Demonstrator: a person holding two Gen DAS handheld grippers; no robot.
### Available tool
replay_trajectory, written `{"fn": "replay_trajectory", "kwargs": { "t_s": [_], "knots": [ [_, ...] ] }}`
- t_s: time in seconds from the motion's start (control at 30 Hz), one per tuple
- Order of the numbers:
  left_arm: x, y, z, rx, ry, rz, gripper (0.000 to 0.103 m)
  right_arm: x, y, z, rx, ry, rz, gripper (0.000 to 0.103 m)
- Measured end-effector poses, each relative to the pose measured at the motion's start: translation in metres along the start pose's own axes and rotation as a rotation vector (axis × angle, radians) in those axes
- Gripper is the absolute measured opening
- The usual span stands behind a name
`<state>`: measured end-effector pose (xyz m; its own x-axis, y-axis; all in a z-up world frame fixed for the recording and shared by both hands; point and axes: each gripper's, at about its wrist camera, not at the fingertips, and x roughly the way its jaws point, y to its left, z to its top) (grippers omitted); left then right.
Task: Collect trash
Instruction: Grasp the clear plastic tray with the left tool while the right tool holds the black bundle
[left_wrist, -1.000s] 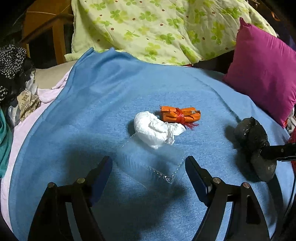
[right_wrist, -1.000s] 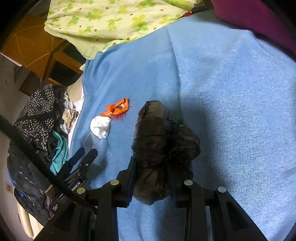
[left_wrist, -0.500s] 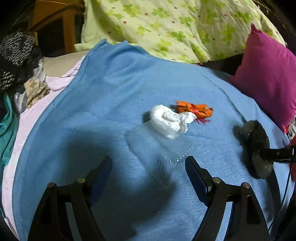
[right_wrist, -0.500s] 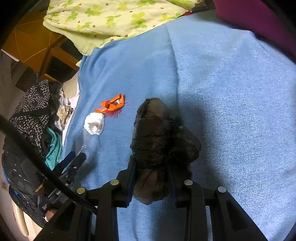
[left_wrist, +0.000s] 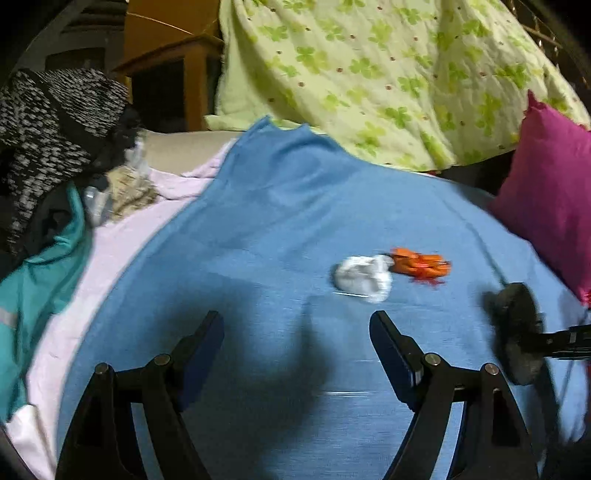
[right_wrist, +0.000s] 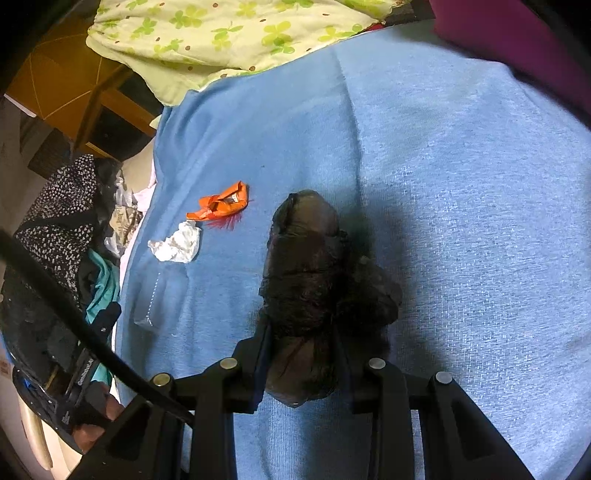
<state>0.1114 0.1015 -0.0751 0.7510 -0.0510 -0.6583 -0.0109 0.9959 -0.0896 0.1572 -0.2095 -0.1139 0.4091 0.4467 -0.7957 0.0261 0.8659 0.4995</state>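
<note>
On the blue blanket (left_wrist: 295, 206) lie a crumpled white tissue (left_wrist: 364, 277), an orange wrapper (left_wrist: 421, 265) and a clear plastic packet (right_wrist: 155, 299). The tissue (right_wrist: 177, 245) and wrapper (right_wrist: 221, 203) also show in the right wrist view. My left gripper (left_wrist: 297, 343) is open and empty, low over the blanket, left of and nearer than the tissue. My right gripper (right_wrist: 304, 354) is shut on a black plastic bag (right_wrist: 314, 277), seen at the right in the left wrist view (left_wrist: 517, 332). The packet is blurred in the left wrist view.
A green clover quilt (left_wrist: 388, 74) lies at the back and a magenta pillow (left_wrist: 550, 195) at the right. A pile of clothes (left_wrist: 48, 147) sits off the blanket's left edge, over a pink sheet (left_wrist: 110, 251). A wooden table (left_wrist: 177, 70) stands behind.
My left gripper has swung left and back, so the tissue and wrapper now sit to its right. The right gripper has held still with the black bag.
</note>
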Motion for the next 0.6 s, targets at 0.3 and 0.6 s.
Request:
{"fn": "replay_trajectory", "kwargs": {
  "t_s": [0.3,0.6],
  "knots": [
    [0.031,-0.048,-0.010,0.135,0.084,0.005,0.081,0.003,0.002,0.000,-0.008,0.004,-0.006,0.035],
    [0.040,-0.021,-0.010,0.013,0.120,-0.001,0.070,0.004,0.004,-0.001,-0.030,0.000,-0.017,0.035]
  ]
}}
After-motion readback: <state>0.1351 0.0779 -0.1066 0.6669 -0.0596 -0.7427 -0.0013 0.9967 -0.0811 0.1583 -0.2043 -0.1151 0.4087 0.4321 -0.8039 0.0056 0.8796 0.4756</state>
